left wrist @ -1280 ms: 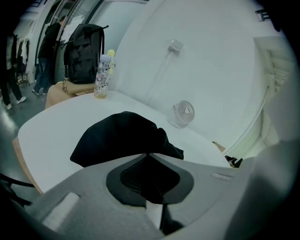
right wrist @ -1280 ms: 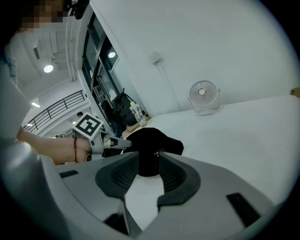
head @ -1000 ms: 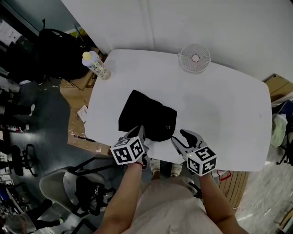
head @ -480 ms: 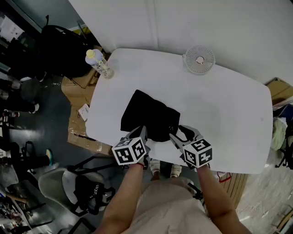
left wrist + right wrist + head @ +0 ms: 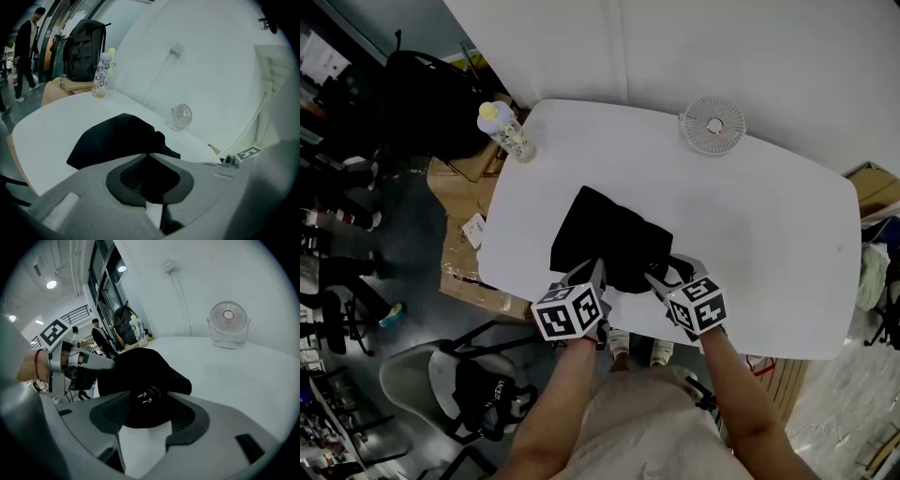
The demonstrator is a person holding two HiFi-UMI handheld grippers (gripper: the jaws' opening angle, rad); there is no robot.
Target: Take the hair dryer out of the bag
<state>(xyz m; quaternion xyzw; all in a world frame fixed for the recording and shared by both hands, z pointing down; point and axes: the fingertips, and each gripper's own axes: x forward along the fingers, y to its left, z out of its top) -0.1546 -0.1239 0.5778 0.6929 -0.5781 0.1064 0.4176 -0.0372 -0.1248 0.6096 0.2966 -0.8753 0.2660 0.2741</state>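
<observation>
A white table point(image 5: 769, 244) is taking most of the space in front of the person, and the black bag point(image 5: 609, 234) is lying on it near the front edge, soft and a little crumpled. At the far edge a small white fan point(image 5: 713, 125) is standing, and at the far left corner a bottle point(image 5: 508, 131) with a yellow cap, both well apart from the bag.

The left gripper point(image 5: 596, 275) is resting at the near edge of the bag with its jaws fully together; they seem to be pinching the black cloth there and keeping the bag in place. The right gripper point(image 5: 667, 272) is pointing into the near right end of the bag. Its jaws have just been opening and are standing wide apart, holding nothing, with the bag's end between them but the pads not pressing on it.

The hair dryer itself is not showing; I judge it is inside the bag. Only a small plug point(image 5: 145, 396) with two metal pins is peeking out at the opening, between the right jaws.

So the step in hand is the reaching in. The next move calls for pushing the open jaws deeper, closing them on something firm, not only on cloth, and pulling while the left side is holding the bag down.
</observation>
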